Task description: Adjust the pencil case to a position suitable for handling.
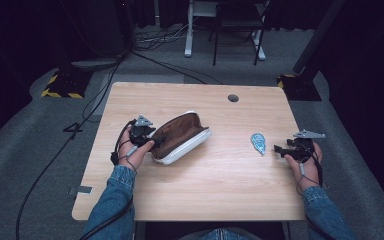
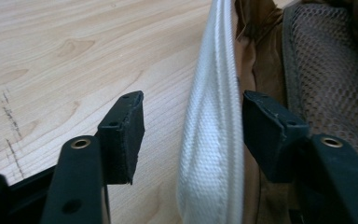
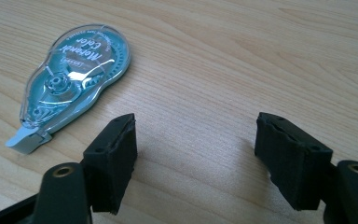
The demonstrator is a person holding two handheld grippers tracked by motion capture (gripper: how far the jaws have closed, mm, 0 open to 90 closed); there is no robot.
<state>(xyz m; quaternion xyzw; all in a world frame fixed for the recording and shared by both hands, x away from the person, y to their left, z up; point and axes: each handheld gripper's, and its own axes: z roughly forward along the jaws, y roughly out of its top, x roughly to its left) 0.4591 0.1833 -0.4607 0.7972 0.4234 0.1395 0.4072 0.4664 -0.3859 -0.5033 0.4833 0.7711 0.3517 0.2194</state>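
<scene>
Left claw (image 2: 193, 135) spread astride pouch (image 1: 180, 137) rim; right claw (image 3: 193, 158) spread, pouch's inside half-hidden.

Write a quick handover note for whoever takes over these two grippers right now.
Left gripper: open, jaws astride the white rim of the pencil case, pads not pressing yet.
Right gripper: open, empty, resting near the correction tape.
Case lies unzipped on the table, left of centre; tape lies apart to its right.
Done: case open.
Left, probably: grip the rim, pick up the tape, put it inside.
</scene>
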